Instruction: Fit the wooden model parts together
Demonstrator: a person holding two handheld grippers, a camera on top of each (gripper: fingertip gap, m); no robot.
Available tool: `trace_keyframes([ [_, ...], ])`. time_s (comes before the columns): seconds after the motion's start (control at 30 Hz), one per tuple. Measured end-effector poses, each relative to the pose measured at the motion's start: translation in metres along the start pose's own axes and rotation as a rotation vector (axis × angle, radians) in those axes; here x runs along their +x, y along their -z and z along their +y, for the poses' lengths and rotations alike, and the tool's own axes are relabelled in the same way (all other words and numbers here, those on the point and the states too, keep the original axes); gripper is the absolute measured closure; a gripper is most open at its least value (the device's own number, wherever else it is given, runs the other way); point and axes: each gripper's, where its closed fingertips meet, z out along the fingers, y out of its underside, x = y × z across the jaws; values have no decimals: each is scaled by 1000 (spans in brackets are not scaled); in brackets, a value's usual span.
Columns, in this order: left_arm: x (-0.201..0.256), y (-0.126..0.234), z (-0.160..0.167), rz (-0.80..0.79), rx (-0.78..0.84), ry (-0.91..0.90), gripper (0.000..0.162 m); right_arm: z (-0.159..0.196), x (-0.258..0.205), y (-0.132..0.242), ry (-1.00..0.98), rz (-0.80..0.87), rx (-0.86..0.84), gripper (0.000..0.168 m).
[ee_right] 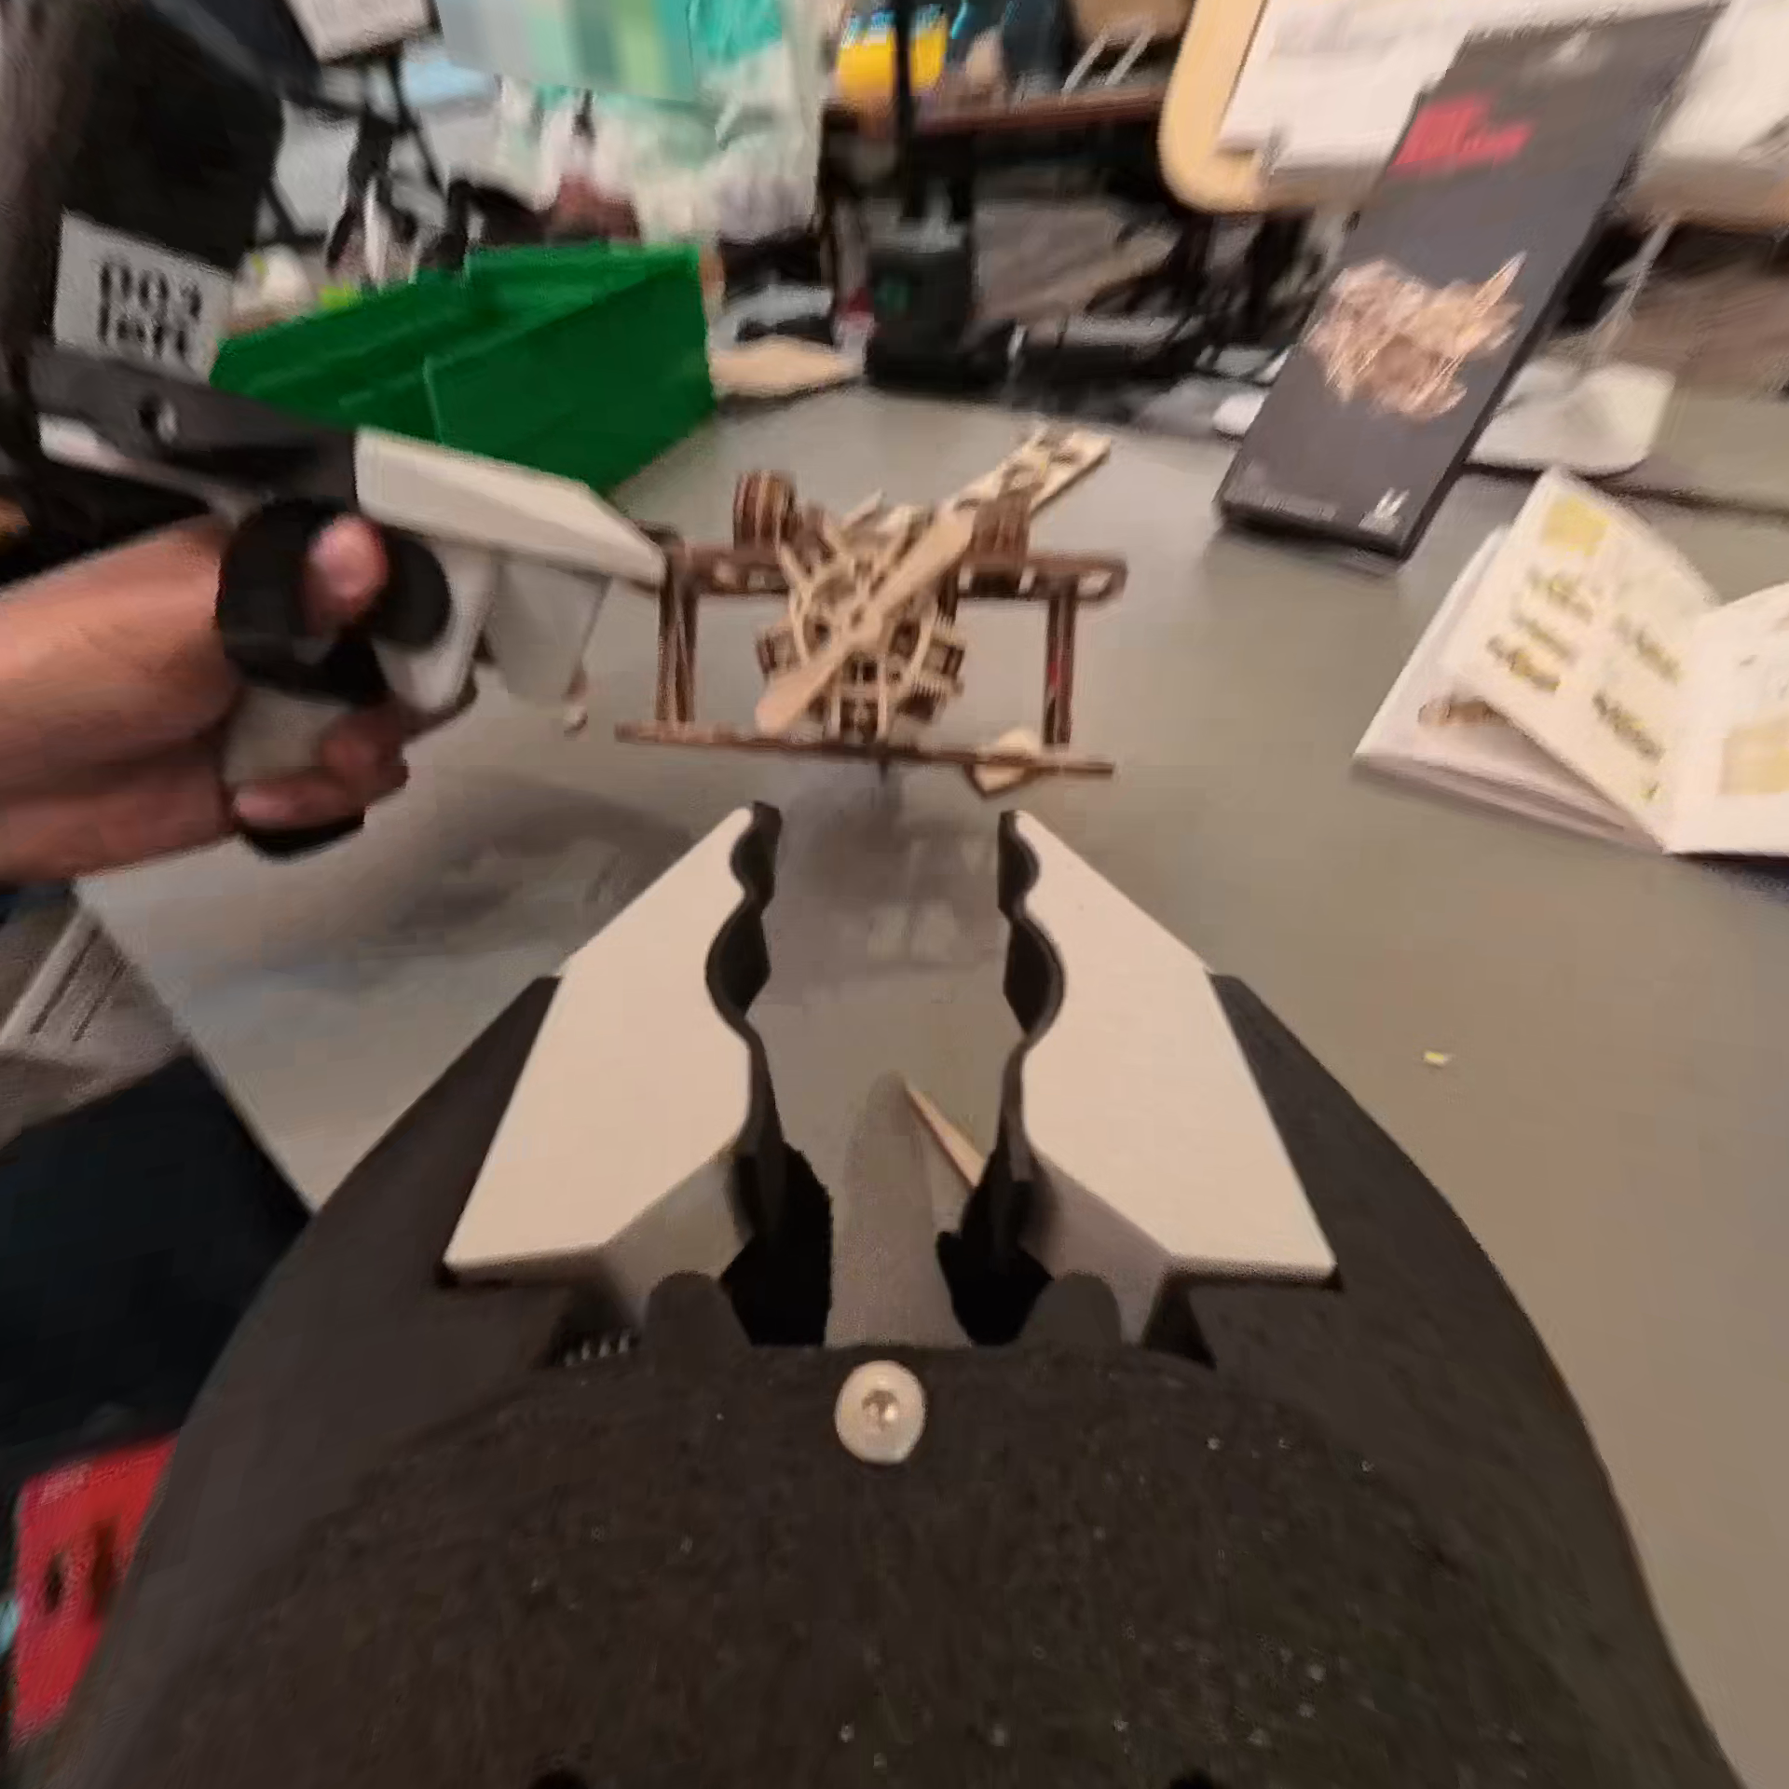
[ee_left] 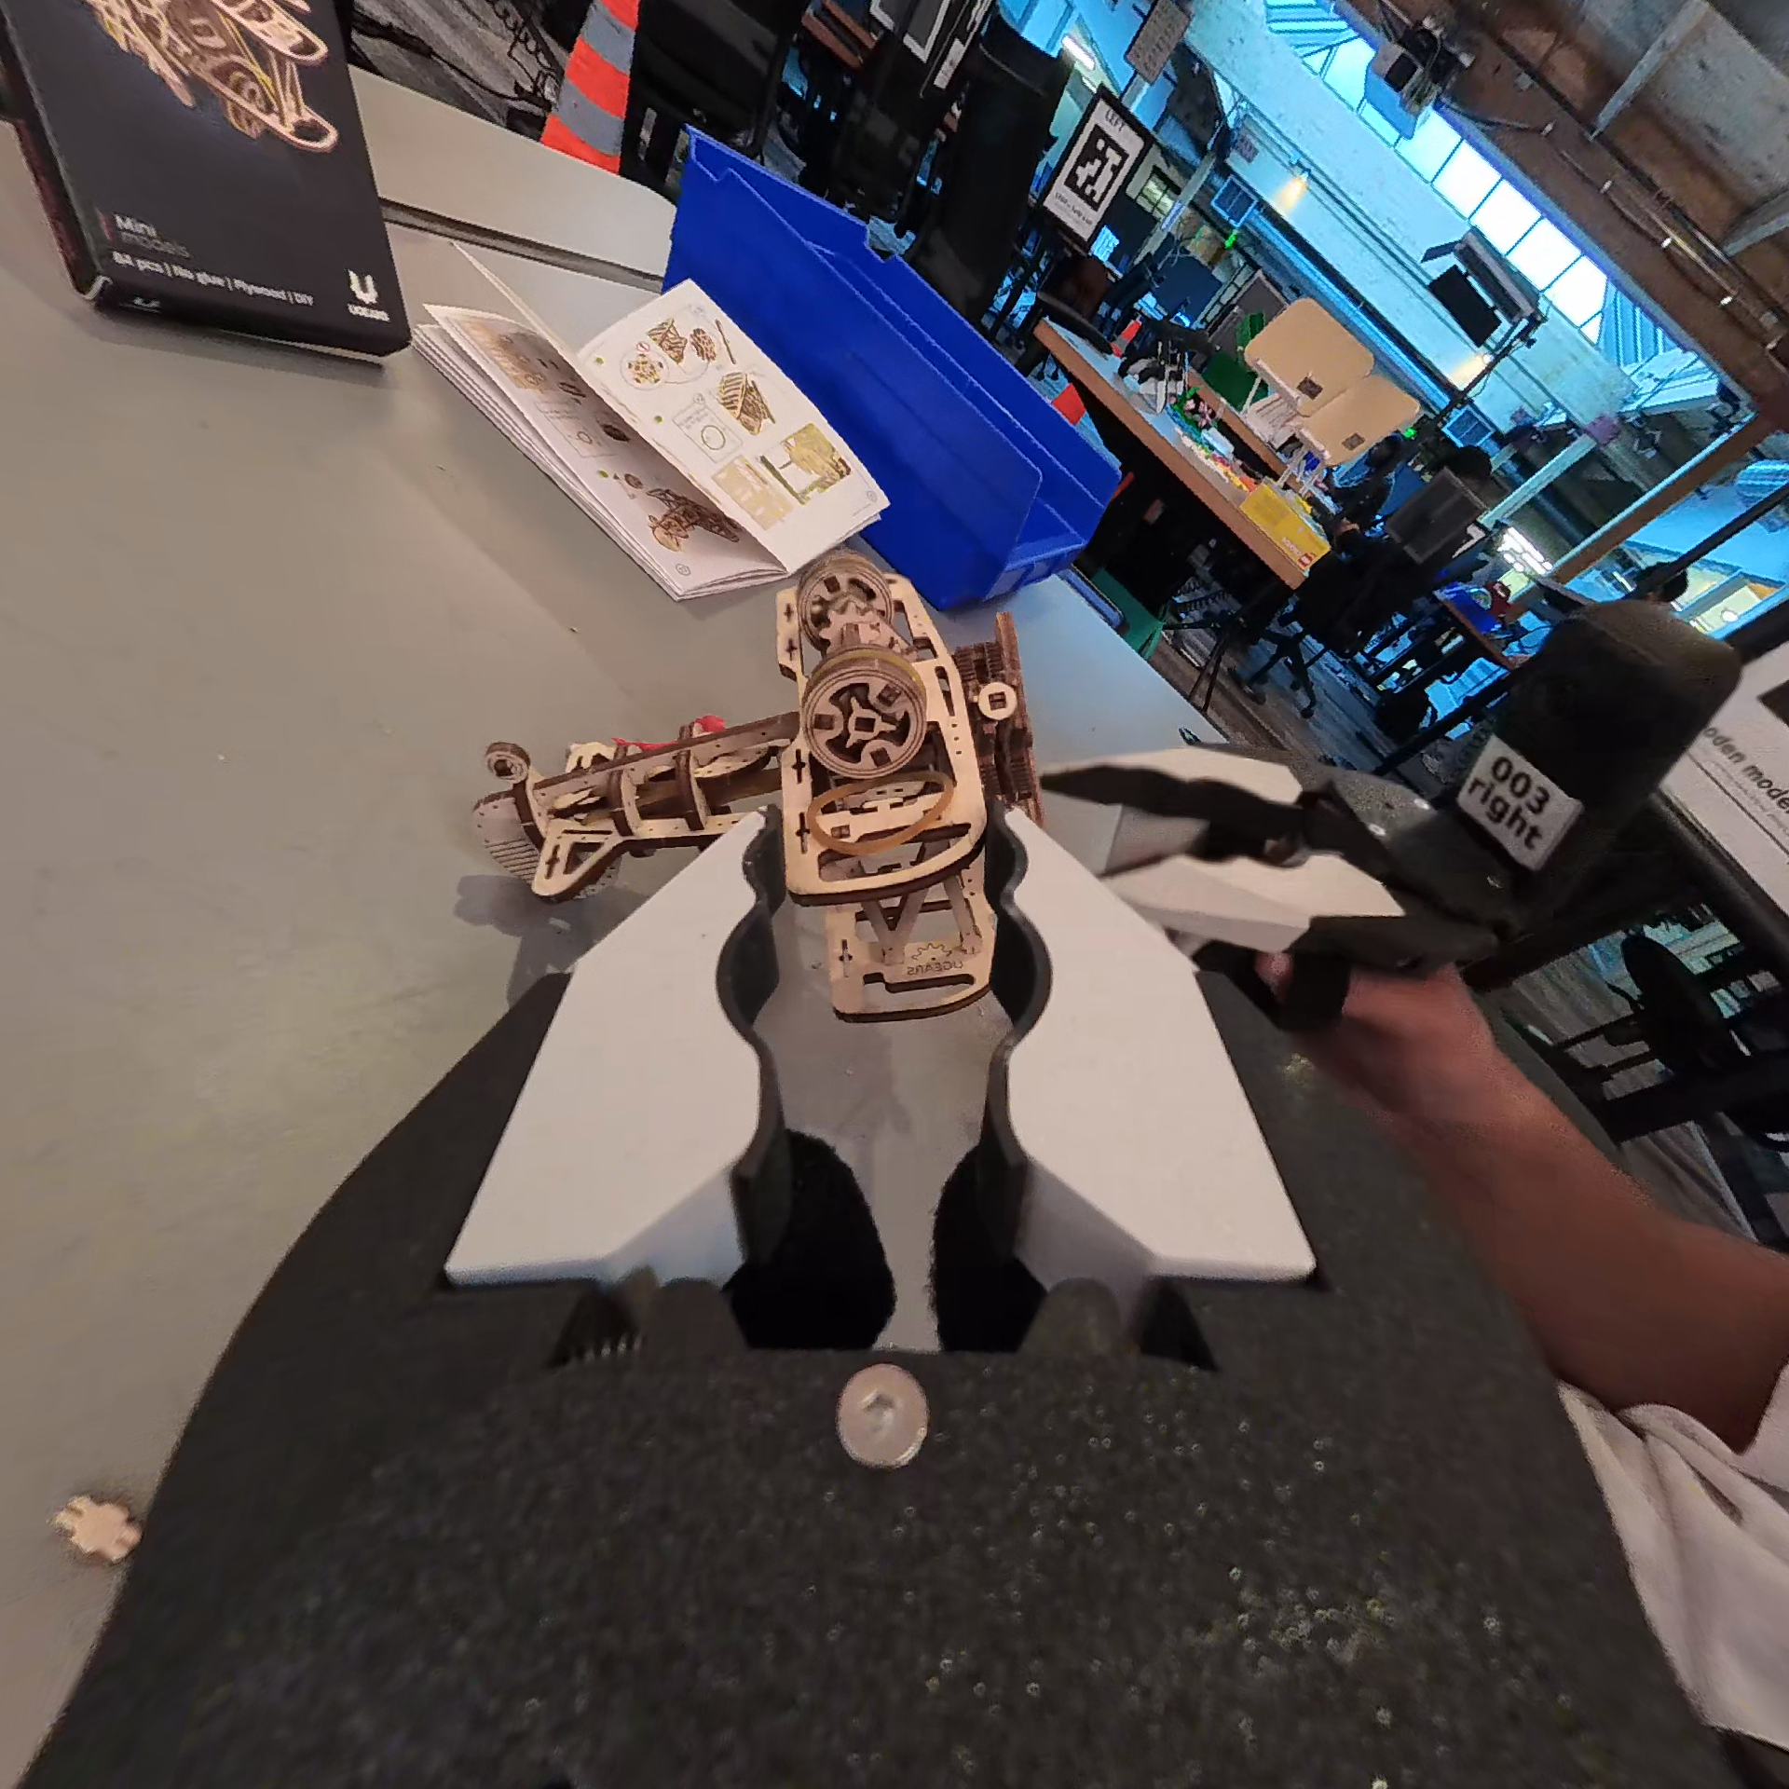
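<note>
A: Your left gripper, white-fingered on a black foam-covered body, reached in level over the grey table and gripped one wingtip of the pale laser-cut wooden biplane model, jaws clenched on the wing.

B: And your right gripper?

A: Released, fingers spread, nothing between them. It pointed at the model's propeller end, just short of it. Your hand wrapped the left handle, a finger through the black trigger loop.

B: Containers?

A: The long blue plastic bin sat beyond the open white instruction booklet; contents not visible. The green plastic bin behind was too blurred to judge.
</note>
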Motion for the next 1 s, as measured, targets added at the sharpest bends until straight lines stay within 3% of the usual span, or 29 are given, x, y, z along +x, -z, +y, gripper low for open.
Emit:
trace_keyframes([
  [0.07,-1,0,0,-5,-4,-6,123,27,-2,7,53,-60,-171,127],
  [0.13,-1,0,1,-11,-5,-13,123,51,12,19,122,-1,-320,130],
  [0.37,0,-1,4,-24,-35,-70,123,91,28,35,255,51,-473,144],
  [0.7,3,-2,9,-45,-60,-147,123,90,26,23,320,14,-487,162],
  [0.83,6,-5,14,-57,-81,-221,123,88,25,24,233,6,-516,163],
  [1.0,12,-11,23,-81,-123,-366,124,8,-13,40,171,-160,-368,163],
])
